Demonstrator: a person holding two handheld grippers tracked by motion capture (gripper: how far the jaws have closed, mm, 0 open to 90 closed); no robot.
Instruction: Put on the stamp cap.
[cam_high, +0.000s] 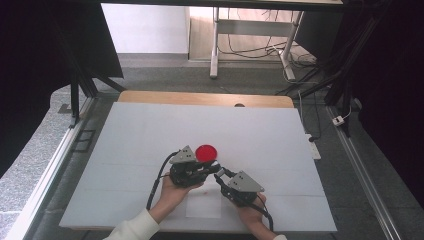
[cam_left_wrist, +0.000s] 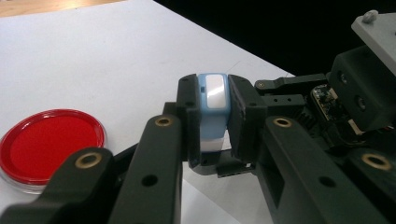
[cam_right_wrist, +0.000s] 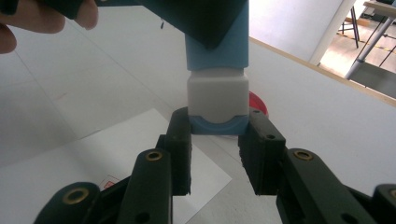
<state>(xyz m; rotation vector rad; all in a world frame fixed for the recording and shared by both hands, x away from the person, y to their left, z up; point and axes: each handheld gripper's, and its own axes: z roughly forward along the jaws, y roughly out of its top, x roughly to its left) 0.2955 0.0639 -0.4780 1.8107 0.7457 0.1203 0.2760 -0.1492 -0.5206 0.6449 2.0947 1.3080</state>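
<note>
A small blue stick with a white cap (cam_left_wrist: 214, 100) is held above the table, my left gripper (cam_left_wrist: 212, 116) shut on its blue body. In the right gripper view the white cap (cam_right_wrist: 217, 93) hangs down, with my right gripper (cam_right_wrist: 217, 126) closed against the cap's lower blue end. In the high view the left gripper (cam_high: 216, 167) and right gripper (cam_high: 221, 174) meet tip to tip near the table's front middle. A round red dish (cam_high: 206, 152) lies on the table just behind them.
A white sheet covers the table (cam_high: 150, 130), with a wooden edge at the far side. A small white paper slip (cam_high: 204, 206) lies near the front edge, under the grippers. Table legs and cables stand on the floor beyond.
</note>
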